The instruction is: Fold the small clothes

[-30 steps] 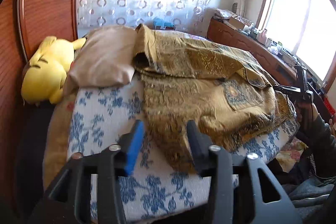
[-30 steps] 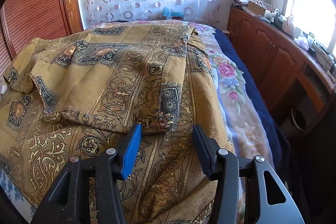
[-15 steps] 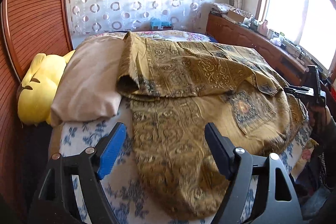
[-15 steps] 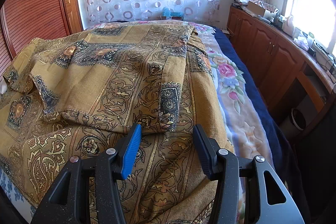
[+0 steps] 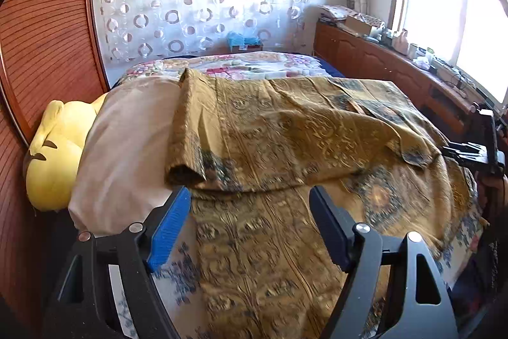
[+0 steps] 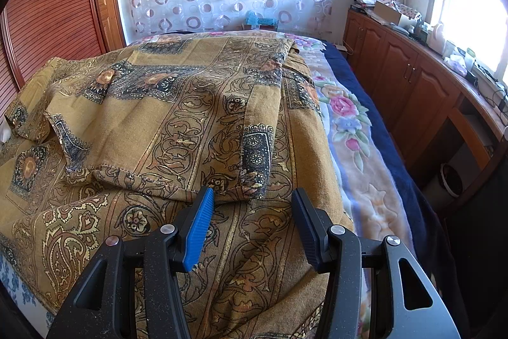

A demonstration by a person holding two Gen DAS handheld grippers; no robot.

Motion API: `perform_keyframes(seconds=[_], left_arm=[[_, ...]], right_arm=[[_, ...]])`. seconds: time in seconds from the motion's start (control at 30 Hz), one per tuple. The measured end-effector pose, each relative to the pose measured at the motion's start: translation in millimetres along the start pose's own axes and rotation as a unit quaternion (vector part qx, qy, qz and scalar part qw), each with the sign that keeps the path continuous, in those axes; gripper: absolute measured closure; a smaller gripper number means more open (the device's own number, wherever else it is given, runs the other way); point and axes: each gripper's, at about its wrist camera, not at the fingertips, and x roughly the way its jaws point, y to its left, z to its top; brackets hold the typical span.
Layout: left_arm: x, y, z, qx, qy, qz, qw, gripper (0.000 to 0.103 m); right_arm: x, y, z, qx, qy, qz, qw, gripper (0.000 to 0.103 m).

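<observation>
A mustard-gold patterned garment (image 5: 285,148) lies spread on the bed, its far part folded over toward me; the folded sleeve end (image 5: 187,173) sits just beyond my left gripper (image 5: 250,227), which is open and empty above the cloth. In the right wrist view the same garment (image 6: 177,123) fills the bed, and its folded hem edge (image 6: 222,189) lies right at the tips of my right gripper (image 6: 254,224), open and empty. The right gripper also shows at the far right of the left wrist view (image 5: 476,148).
A beige pillow (image 5: 127,142) and a yellow plush toy (image 5: 54,161) lie at the bed's left, against a wooden wall (image 5: 41,37). A floral blanket (image 6: 349,129) runs along the bed's right side. A wooden sideboard (image 6: 412,84) stands under the window.
My left gripper has opened wider and moved forward and up over the garment, toward the folded sleeve. The right gripper has stayed still at the folded hem.
</observation>
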Motion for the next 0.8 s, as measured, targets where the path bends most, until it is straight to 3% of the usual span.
perform_keyframes(seconds=[0.6,0.8], left_arm=[[30.1,29.0,22.3,-0.011,0.01,0.04,0.9991,0.025],[41.3,37.7,24.7,-0.013,0.023,0.047,0.9985,0.025]], right_arm=[[-4.5,4.9,1.2,-0.002,-0.013,0.007,1.0,0.05],[-9.7,5.2,12.8,0.003,-0.023,0.037,0.999,0.05]])
